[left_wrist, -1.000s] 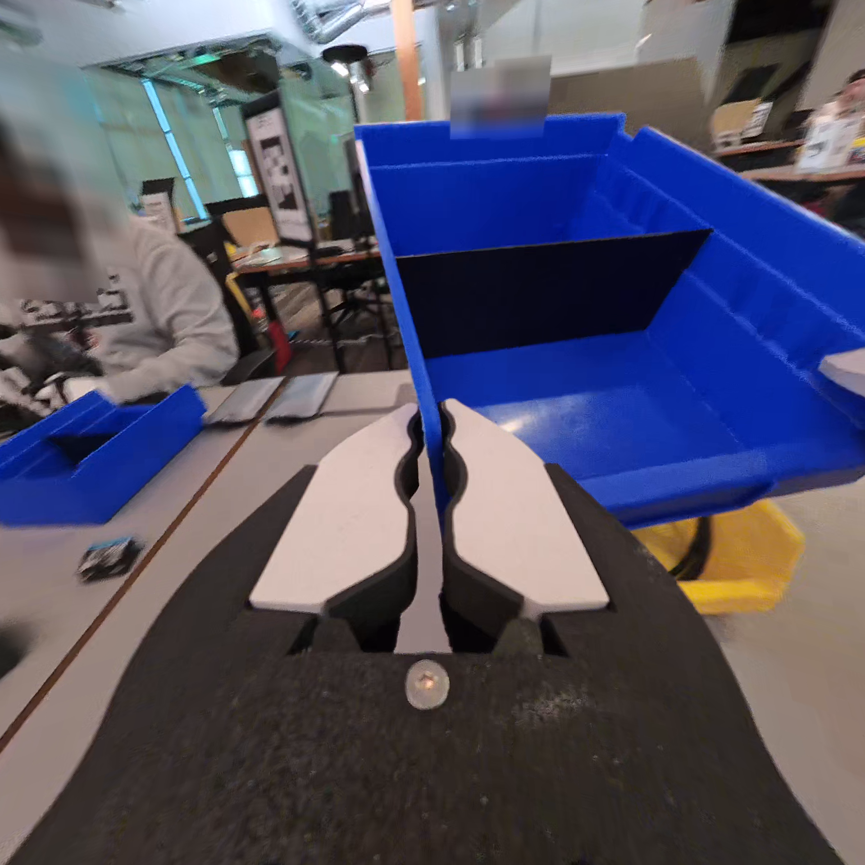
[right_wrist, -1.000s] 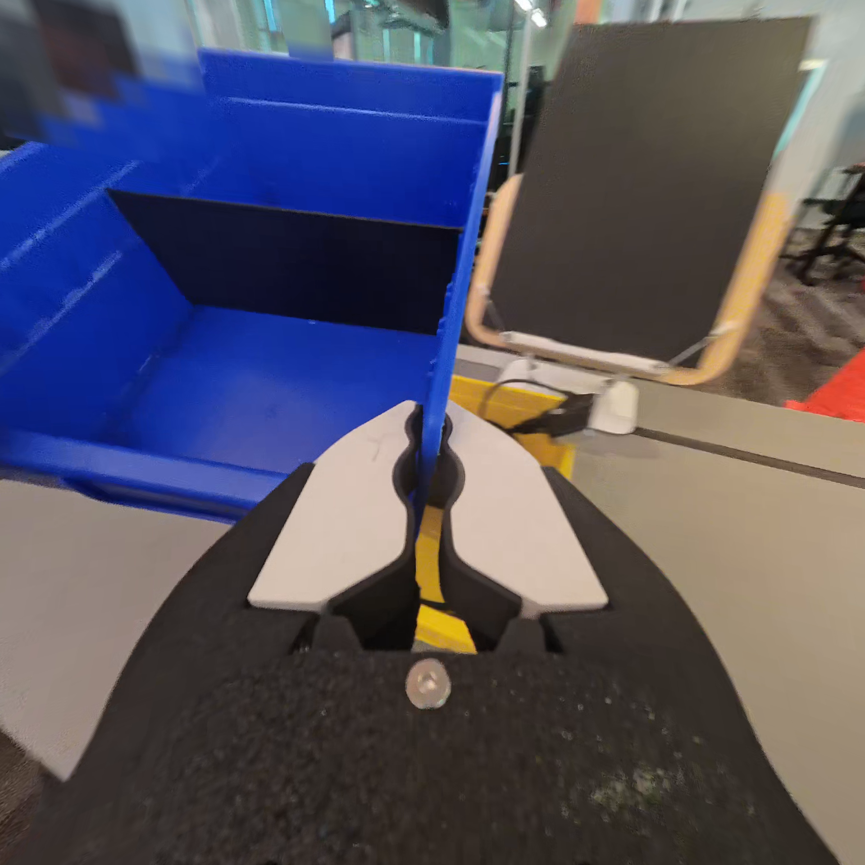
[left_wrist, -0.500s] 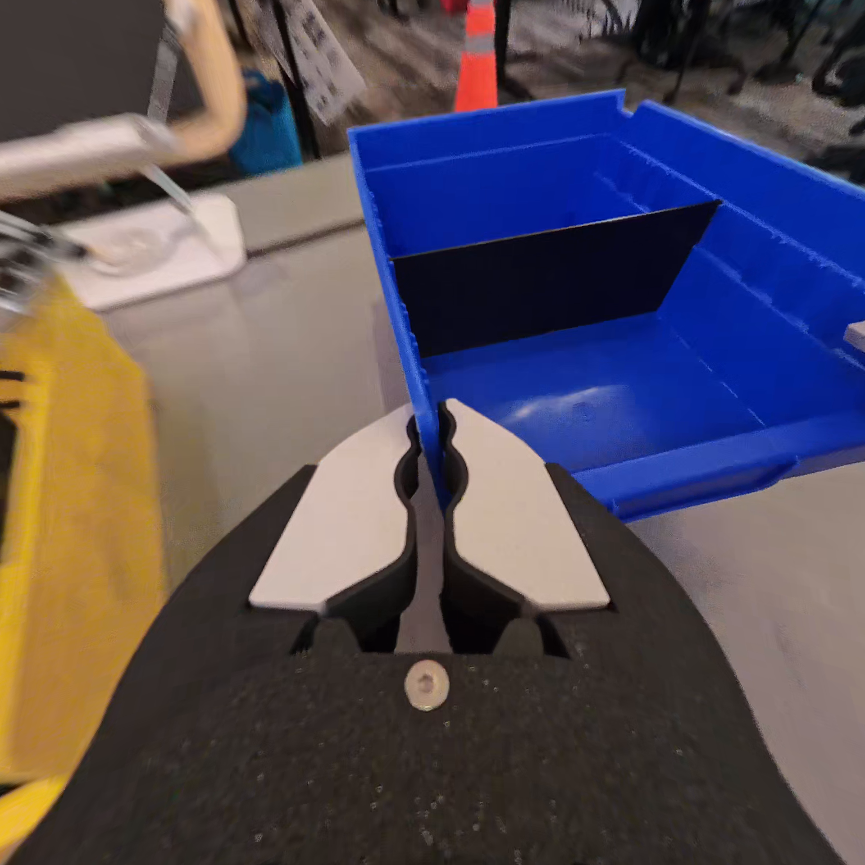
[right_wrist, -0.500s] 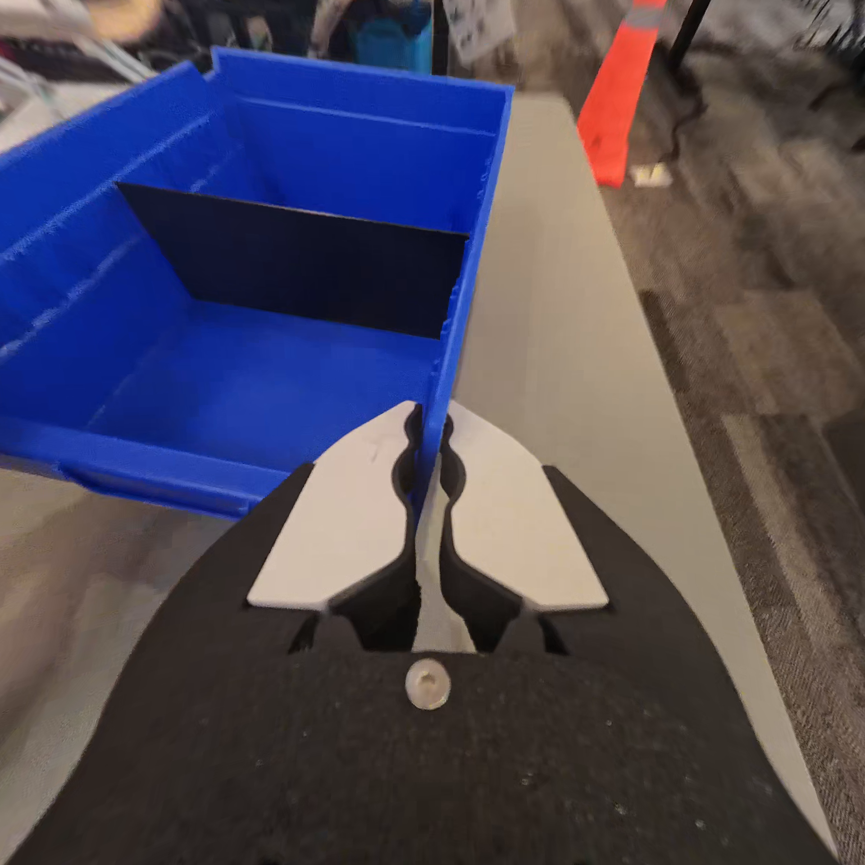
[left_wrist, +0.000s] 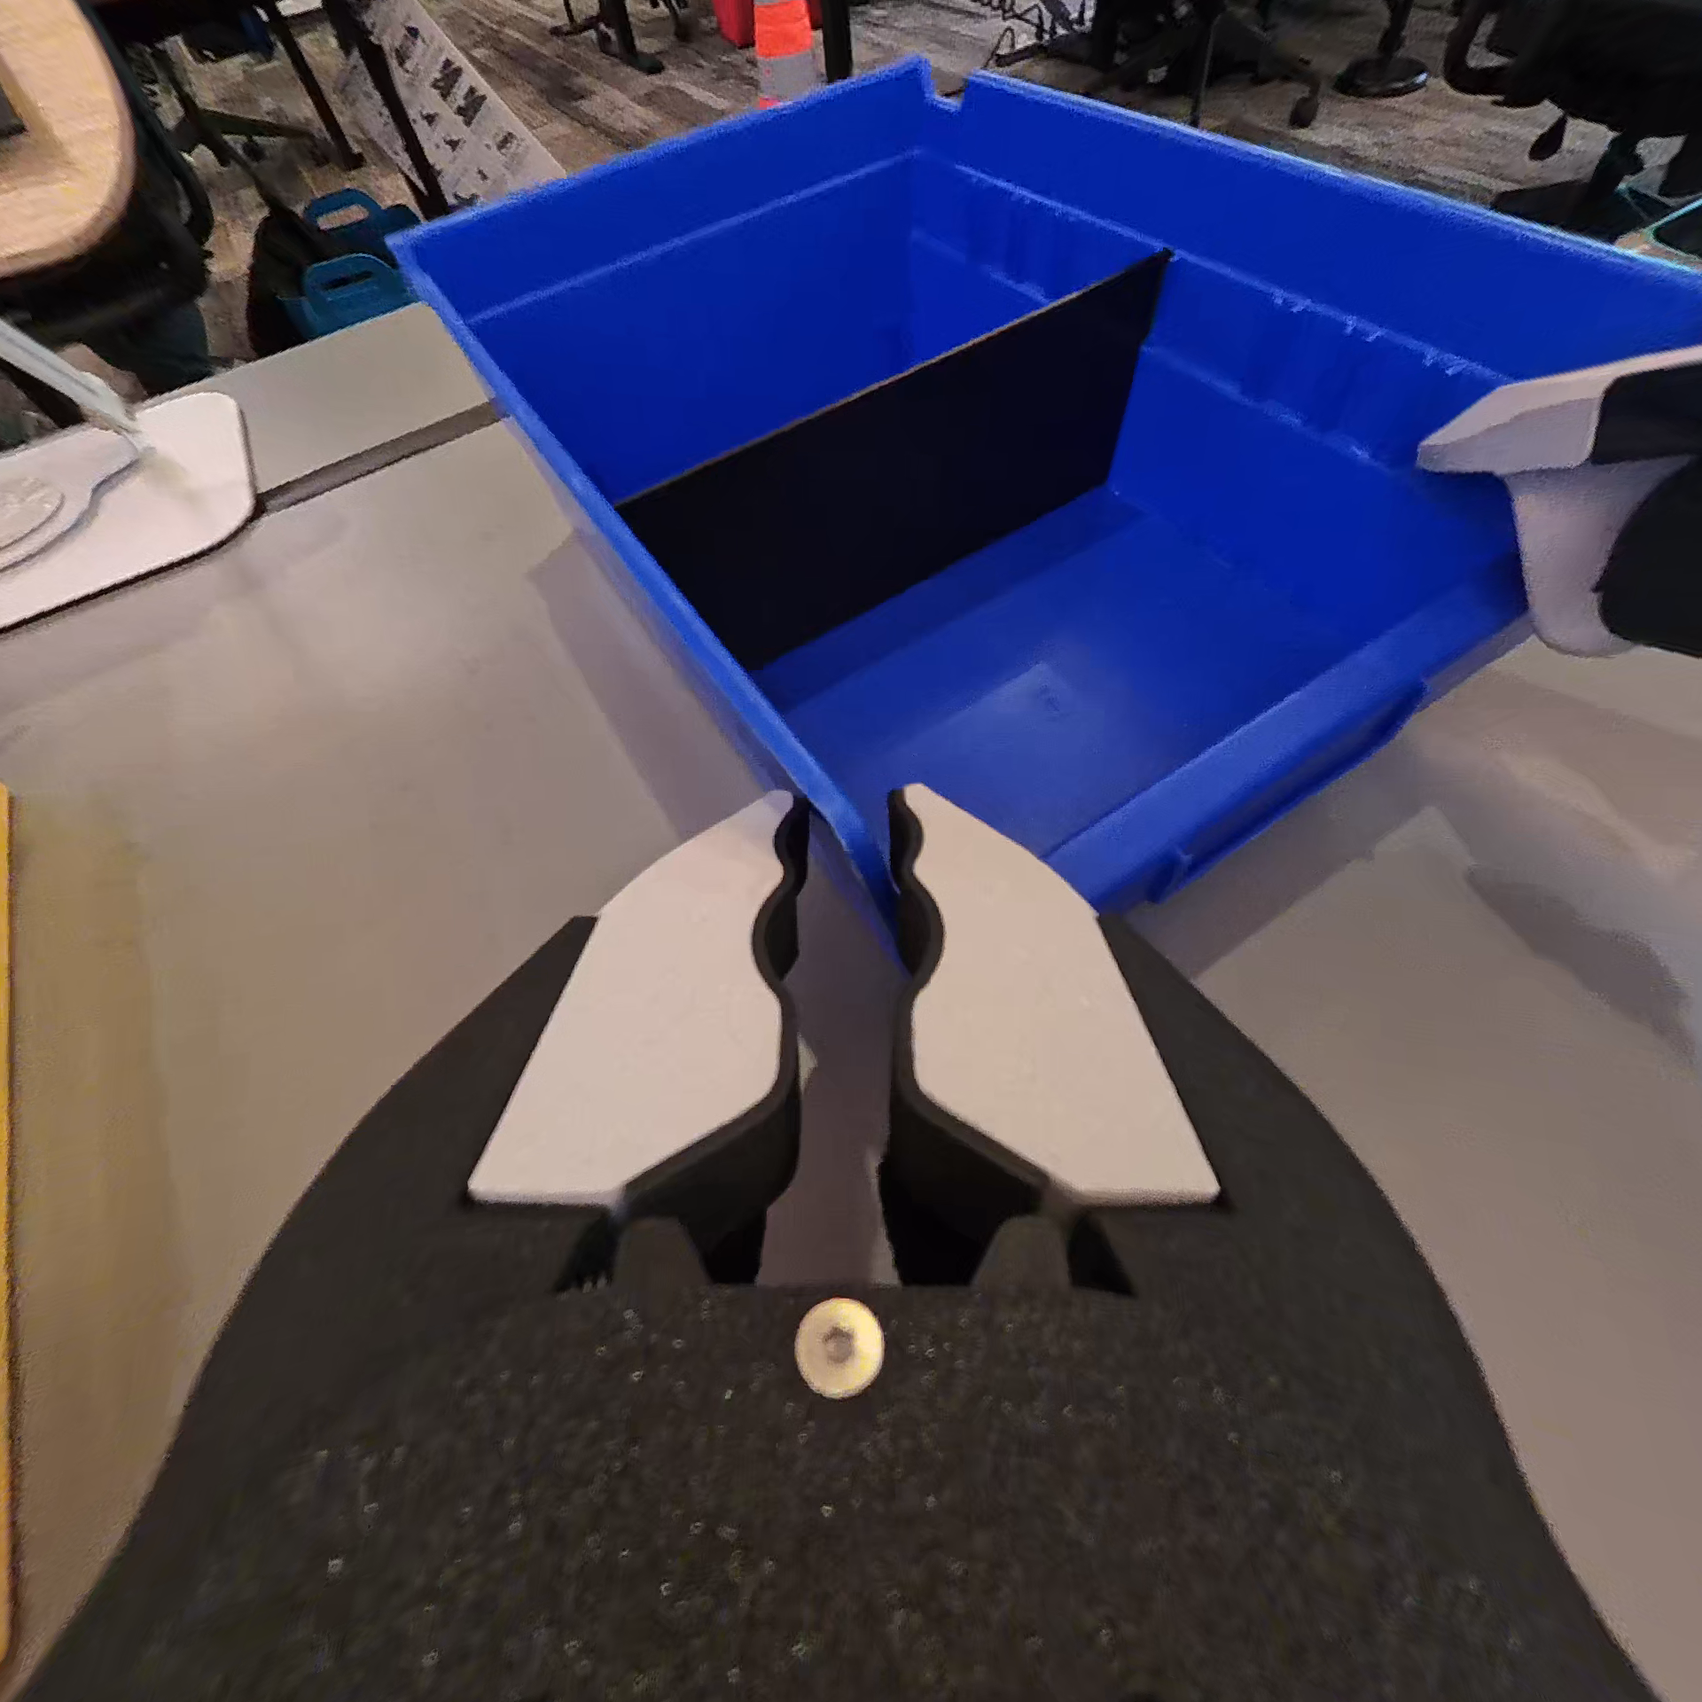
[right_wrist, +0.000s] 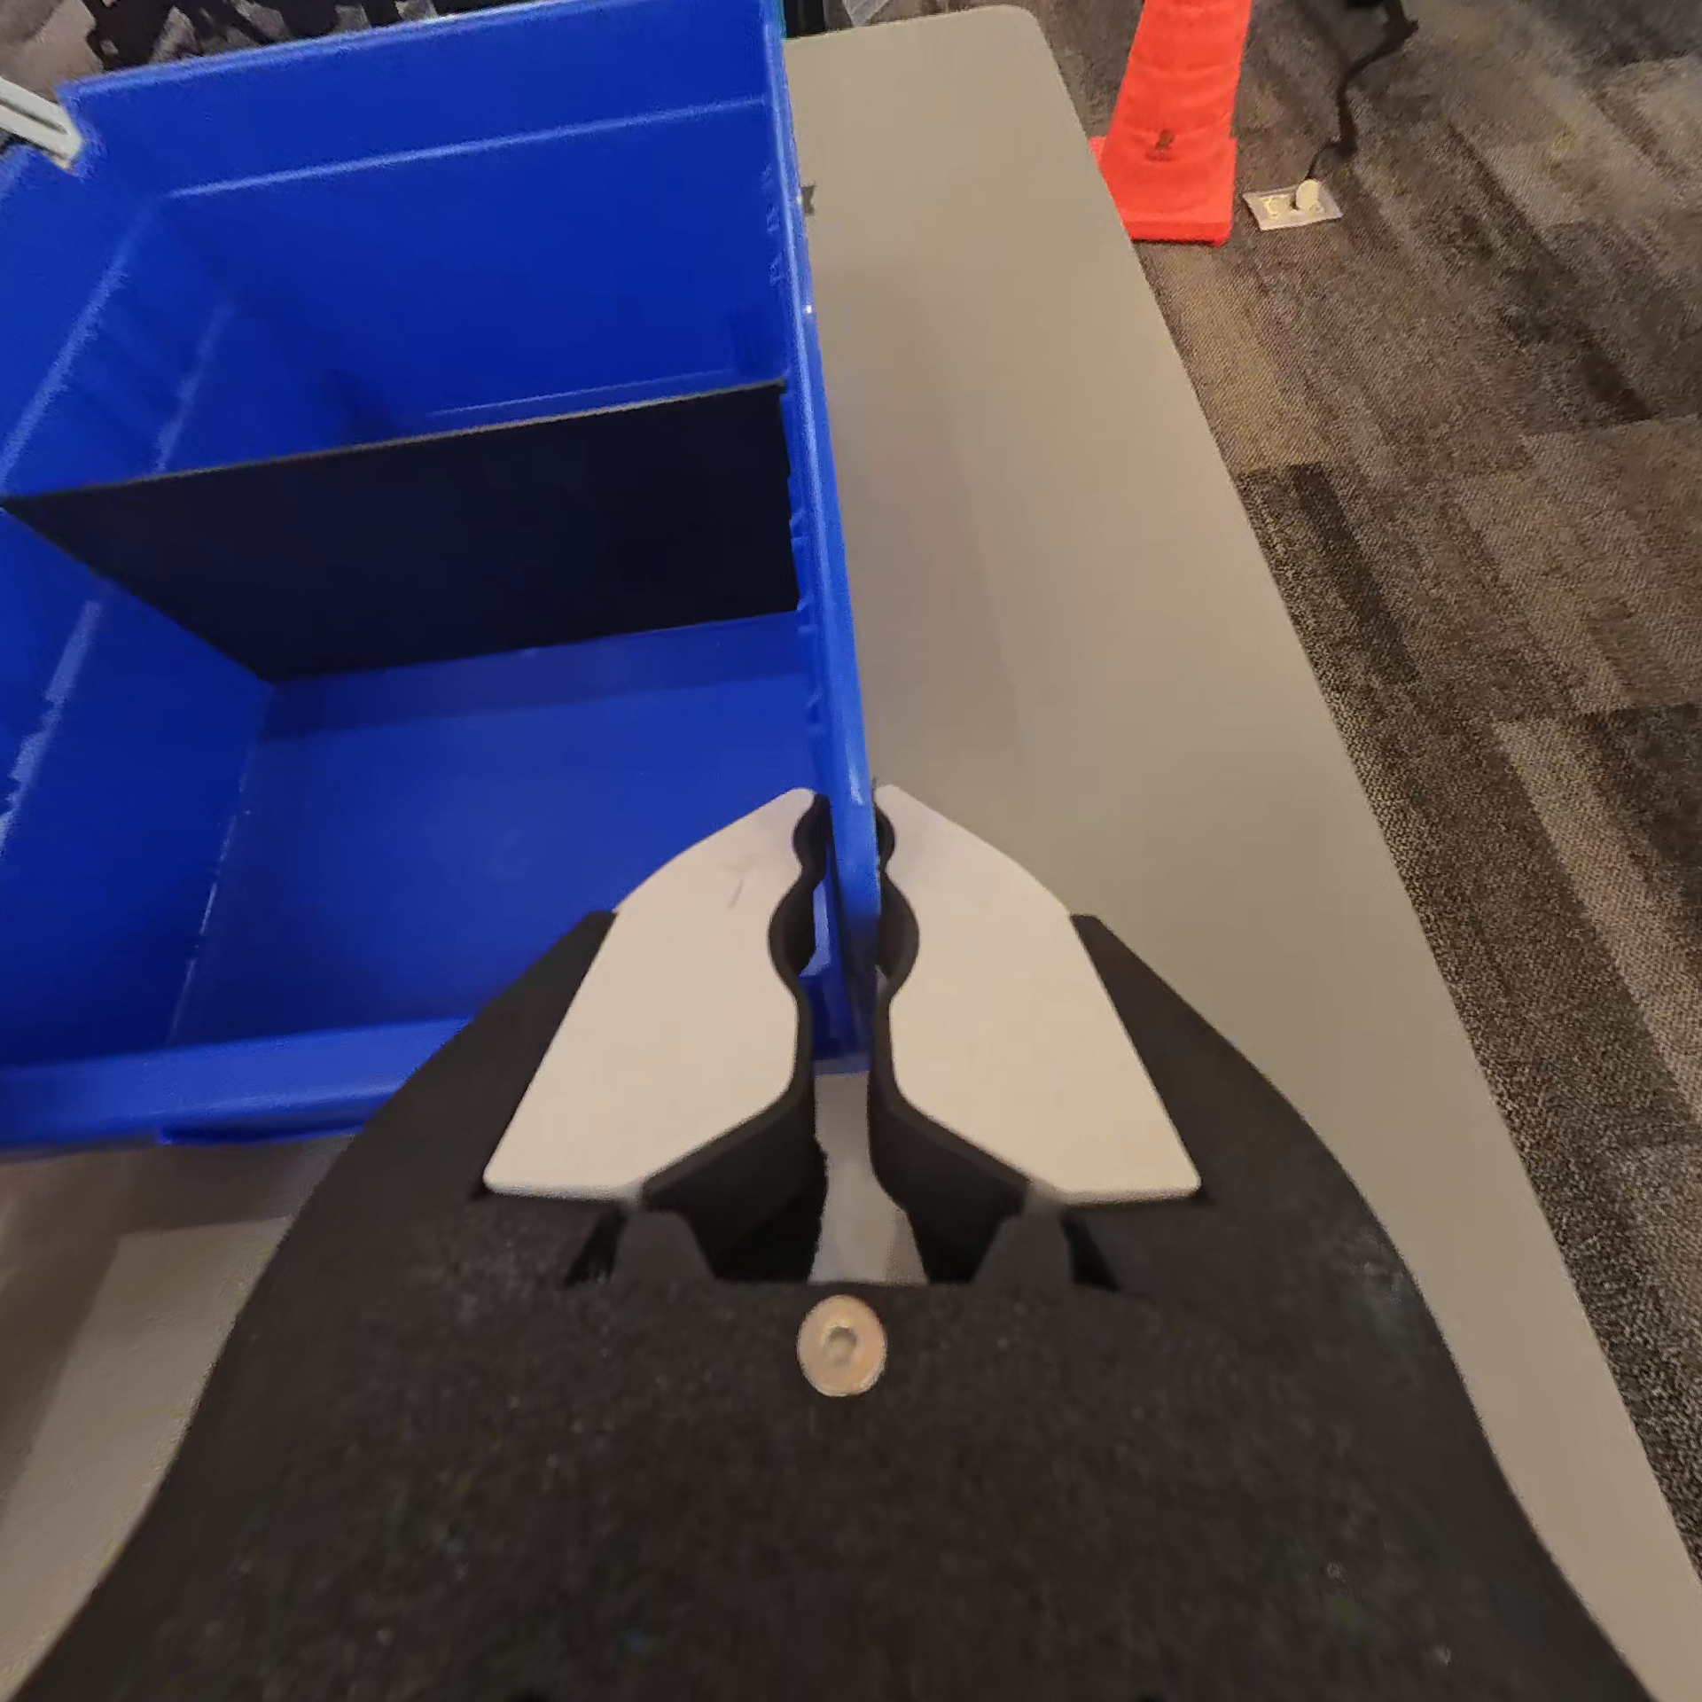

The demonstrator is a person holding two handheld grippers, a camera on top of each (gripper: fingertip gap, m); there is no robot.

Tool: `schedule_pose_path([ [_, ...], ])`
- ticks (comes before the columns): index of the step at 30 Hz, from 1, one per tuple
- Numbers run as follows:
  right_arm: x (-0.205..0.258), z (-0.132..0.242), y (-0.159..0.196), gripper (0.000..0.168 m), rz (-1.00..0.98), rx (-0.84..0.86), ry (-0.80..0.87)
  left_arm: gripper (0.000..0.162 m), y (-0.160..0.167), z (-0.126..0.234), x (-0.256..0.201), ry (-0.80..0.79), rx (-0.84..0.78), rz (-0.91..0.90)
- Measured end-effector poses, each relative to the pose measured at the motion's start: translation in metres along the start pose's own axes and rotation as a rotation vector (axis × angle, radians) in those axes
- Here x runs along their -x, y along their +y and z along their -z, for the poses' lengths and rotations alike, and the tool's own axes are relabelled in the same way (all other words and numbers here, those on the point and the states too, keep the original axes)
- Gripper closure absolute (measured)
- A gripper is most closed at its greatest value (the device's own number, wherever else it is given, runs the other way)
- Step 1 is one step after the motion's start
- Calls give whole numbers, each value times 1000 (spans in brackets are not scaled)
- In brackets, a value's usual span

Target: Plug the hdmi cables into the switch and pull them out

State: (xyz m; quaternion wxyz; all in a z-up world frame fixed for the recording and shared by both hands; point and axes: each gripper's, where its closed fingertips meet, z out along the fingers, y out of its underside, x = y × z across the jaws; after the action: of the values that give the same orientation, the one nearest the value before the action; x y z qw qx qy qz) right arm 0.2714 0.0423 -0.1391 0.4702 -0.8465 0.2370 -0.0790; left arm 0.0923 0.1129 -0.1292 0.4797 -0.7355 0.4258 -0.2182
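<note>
Our left gripper [left_wrist: 847,820] stands slightly parted astride the blue bin [left_wrist: 1151,700]'s left wall at frame centre; our right gripper [right_wrist: 849,810] pinches its right wall. We see neither cables nor switch. Beyond, a black divider [left_wrist: 875,516].

The blue plastic bin [left_wrist: 691,304] is open-topped, with a black divider [left_wrist: 875,516] standing upright across it that splits it into a near and a far compartment. It sits over the grey bench [left_wrist: 322,737], though whether its base touches cannot be told. Its right wall is pinched by the right hand-held gripper [right_wrist: 847,801], while its left wall passes between the slightly parted fingers of the left hand-held gripper [left_wrist: 843,801].
</note>
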Motion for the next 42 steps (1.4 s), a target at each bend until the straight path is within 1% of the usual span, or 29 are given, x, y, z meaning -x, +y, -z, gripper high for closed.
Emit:
schedule_pose_path([
  [2,1,-2,-1,162,0,-2,-7,142,-1,1,-4,92,11,31],
  [4,2,-2,1,161,9,1,-20,133,-6,9,-6,193,-12,50],
  [6,1,1,4,146,35,-2,-27,128,-7,23,7,227,-8,49],
  [7,-4,5,2,144,49,-9,-3,117,-7,32,17,242,13,64],
  [8,-9,10,-3,142,61,-27,29,112,-8,43,30,253,22,95],
  [9,-12,18,-12,136,65,-55,52,115,-12,56,47,253,8,133],
  [10,-13,28,-23,134,69,-96,70,119,-19,71,64,251,-23,169],
  [12,-8,52,-54,134,65,-234,88,121,-30,107,97,259,-88,232],
  [14,9,74,-77,134,57,-343,51,118,-36,145,129,259,-151,280],
  [16,34,87,-87,134,73,-380,-16,116,-36,180,164,220,-204,305],
  [18,61,92,-88,135,123,-368,-57,116,-25,209,202,124,-233,299],
  [20,92,97,-88,140,197,-376,-68,122,-4,230,244,-31,-250,281],
  [22,133,102,-88,140,254,-392,-104,125,26,244,279,-173,-257,226],
  [23,159,103,-86,139,279,-390,-141,126,44,247,294,-241,-238,202],
  [24,186,103,-83,134,297,-384,-172,126,60,247,305,-286,-206,194],
  [25,212,101,-78,122,304,-368,-190,126,74,245,311,-296,-169,198],
  [26,241,98,-69,117,311,-342,-227,125,85,241,314,-292,-134,197],
  [27,273,96,-56,116,314,-313,-289,119,93,237,317,-299,-102,189],
  [28,305,94,-42,111,302,-287,-351,114,99,231,319,-310,-73,176],
  [30,359,86,-11,108,260,-229,-445,112,109,218,322,-333,-8,142],
  [32,397,78,15,105,213,-193,-493,111,118,211,329,-388,47,128],
  [33,406,71,24,106,213,-183,-464,112,121,207,331,-393,59,137],
  [34,406,60,31,111,227,-169,-384,115,122,202,331,-381,61,153],
  [35,401,47,36,122,252,-146,-286,119,120,198,332,-373,58,162],
  [36,397,35,41,130,268,-119,-210,127,119,195,335,-386,55,155],
  [37,397,25,42,137,258,-104,-177,134,118,194,342,-416,56,135],
  [38,400,19,41,151,239,-102,-184,156,117,193,346,-417,53,118],
  [39,402,13,41,163,230,-100,-173,156,116,190,345,-376,42,133],
  [42,404,11,36,164,230,-91,-105,155,117,189,348,-317,23,262],
])
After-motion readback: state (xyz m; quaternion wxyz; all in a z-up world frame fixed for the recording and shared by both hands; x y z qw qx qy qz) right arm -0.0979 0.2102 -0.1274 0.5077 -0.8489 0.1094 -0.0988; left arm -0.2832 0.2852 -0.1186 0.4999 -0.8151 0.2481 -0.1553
